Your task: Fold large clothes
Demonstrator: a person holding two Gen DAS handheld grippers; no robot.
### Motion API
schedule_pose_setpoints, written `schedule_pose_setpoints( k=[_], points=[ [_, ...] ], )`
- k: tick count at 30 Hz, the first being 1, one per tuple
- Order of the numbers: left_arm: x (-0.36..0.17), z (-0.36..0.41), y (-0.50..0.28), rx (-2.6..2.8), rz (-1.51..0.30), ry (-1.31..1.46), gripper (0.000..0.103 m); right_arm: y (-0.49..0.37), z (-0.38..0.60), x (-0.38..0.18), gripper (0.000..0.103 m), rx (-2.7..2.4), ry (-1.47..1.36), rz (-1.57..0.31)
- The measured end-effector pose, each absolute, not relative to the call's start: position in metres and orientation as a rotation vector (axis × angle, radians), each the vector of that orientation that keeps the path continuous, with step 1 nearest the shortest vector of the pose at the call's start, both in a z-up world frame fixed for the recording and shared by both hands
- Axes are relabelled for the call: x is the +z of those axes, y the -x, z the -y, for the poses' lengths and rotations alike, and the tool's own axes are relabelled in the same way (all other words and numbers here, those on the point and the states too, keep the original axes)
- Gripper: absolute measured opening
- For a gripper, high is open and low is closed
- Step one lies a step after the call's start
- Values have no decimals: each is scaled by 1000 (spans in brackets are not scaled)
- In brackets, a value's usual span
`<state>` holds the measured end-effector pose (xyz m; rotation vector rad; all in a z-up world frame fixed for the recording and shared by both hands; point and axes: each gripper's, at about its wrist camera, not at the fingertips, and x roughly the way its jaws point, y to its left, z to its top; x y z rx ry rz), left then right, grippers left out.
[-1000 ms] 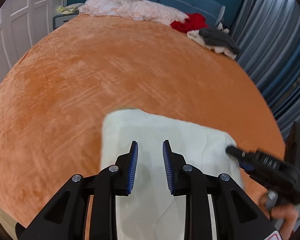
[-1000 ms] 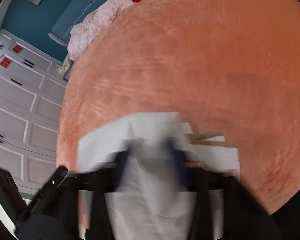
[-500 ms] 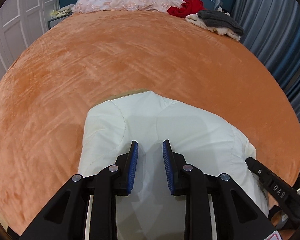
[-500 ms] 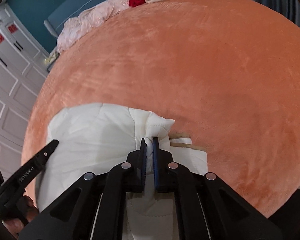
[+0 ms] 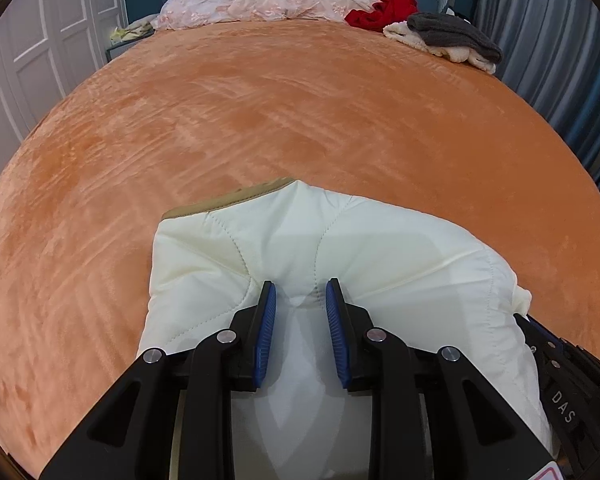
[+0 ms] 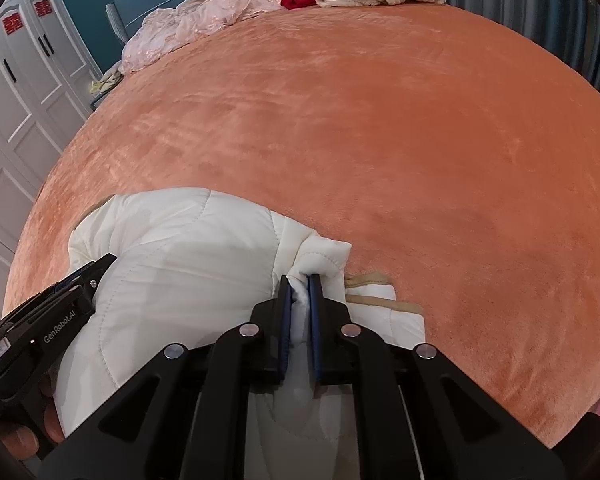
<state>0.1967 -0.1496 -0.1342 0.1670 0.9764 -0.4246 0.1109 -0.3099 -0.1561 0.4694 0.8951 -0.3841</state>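
A cream quilted jacket [image 5: 340, 248] lies folded into a bundle at the near edge of the orange bed cover [image 5: 260, 120]; it also shows in the right wrist view [image 6: 188, 264]. My left gripper [image 5: 301, 296] is open, its blue pads on either side of a puffed fold of the jacket. My right gripper [image 6: 299, 284] is shut on a fold at the jacket's right edge. Tan trim [image 6: 376, 300] sticks out to the right of it.
At the head of the bed lie a pink crumpled cover [image 5: 268, 0], a red garment [image 5: 384, 10] and a grey garment on a cream one [image 5: 448, 36]. White wardrobe doors [image 6: 16, 92] stand to the left, grey curtains [image 5: 560, 40] to the right.
The jacket bundle has been drawn nearer and puffed up. My right gripper went from blurred motion to gripping the jacket's right fold. My left gripper lowered onto the jacket, still open.
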Motion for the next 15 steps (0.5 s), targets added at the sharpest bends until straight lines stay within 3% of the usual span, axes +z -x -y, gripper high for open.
schedule_pose_setpoints(
  k=[15],
  points=[
    [-143,157,-196,-392,-958,-198,25,-113,308,-163,8,-380,-470,-864]
  ],
)
